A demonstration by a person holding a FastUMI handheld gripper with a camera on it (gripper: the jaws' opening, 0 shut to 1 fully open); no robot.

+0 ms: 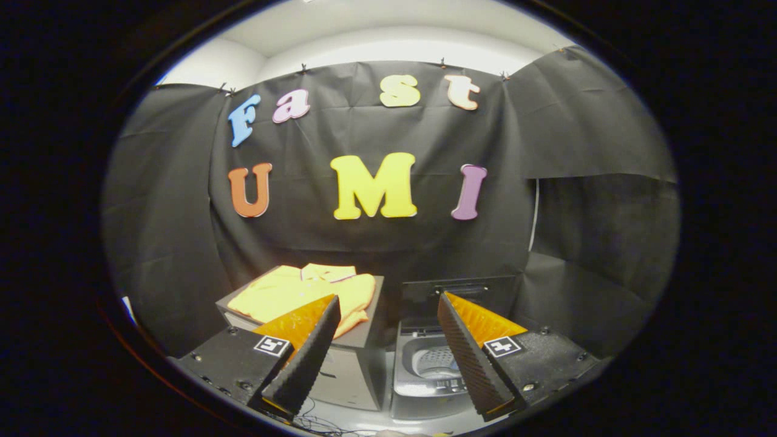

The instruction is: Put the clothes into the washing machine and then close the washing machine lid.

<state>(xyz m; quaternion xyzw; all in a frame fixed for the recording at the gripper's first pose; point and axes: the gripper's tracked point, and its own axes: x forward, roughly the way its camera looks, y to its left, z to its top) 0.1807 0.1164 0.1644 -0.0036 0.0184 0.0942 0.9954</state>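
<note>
Gripper view: a small grey top-loading washing machine stands just ahead of the gripper, partly behind its right finger, with the dark lid raised upright and the drum open. Ahead, beyond the left finger, a yellow folded garment lies on a dark-topped grey counter. The gripper's fingers are spread wide, holding nothing.
</note>
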